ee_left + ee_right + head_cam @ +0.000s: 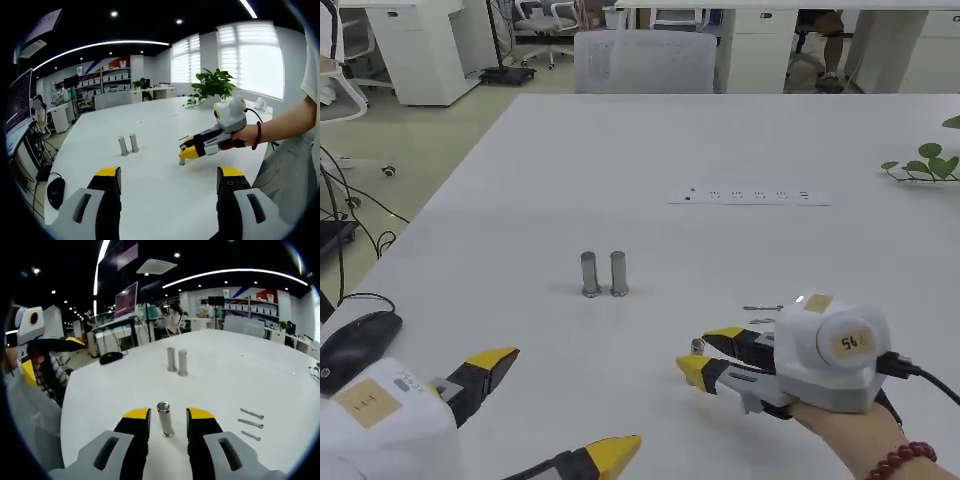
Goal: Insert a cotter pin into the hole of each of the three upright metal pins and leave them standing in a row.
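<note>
Lining up the third metal pin [165, 418], where is it?
— Upright, nearer us than the standing pair [177, 360], between the narrow jaws of the right gripper [168, 412], gaps showing. Close gently, keep it vertical, set it beside the pair. Meanwhile the left gripper [169, 172] gapes wide; cotter pins [250, 424] lie right of the pair.

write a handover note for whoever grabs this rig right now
Left gripper: open, empty, low at the near edge of the table.
Right gripper: open, jaws either side of the third metal pin, which stands upright, with a gap showing on each side.
Two metal pins stand upright side by side mid-table.
Three cotter pins lie loose on the table to the right of the right gripper.
Done: nothing inserted, all cotter pins still loose.
Left: set the third pin in line with the pair, then fit a cotter pin in each.
</note>
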`<state>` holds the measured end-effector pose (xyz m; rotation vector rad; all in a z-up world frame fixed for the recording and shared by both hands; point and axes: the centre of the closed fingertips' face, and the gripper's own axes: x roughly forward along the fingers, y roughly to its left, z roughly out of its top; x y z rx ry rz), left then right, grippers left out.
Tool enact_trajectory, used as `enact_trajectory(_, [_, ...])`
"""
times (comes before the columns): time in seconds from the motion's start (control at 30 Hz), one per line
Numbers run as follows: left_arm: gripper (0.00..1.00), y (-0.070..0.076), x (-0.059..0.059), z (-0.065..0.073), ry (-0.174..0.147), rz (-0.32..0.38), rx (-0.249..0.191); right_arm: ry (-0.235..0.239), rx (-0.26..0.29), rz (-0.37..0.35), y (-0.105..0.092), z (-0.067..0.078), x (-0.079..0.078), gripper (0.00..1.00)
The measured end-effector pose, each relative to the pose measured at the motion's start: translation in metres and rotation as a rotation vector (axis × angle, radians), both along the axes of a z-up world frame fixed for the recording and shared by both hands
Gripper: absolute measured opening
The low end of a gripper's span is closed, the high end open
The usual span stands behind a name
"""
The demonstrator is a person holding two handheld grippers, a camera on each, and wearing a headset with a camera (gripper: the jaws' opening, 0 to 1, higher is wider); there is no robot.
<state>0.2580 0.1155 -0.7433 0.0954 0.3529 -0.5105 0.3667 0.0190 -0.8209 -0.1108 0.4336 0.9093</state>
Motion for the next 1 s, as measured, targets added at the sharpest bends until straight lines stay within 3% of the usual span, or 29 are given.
enact_trajectory(0.43, [0.78,-0.001,0.0,-0.002,0.014,0.006,0.001,0.025,0.01,0.051,-0.012,0.02,-0.005,0.4])
enact_trajectory(0.77, [0.78,-0.001,0.0,-0.001,0.008,0.012,-0.002,0.022,-0.042,0.111,-0.028,0.029,-0.005,0.4])
enact_trajectory(1.0, [0.78,-0.002,0.0,-0.002,0.011,0.015,-0.002,0.033,-0.115,0.115,-0.05,0.02,0.005,0.39])
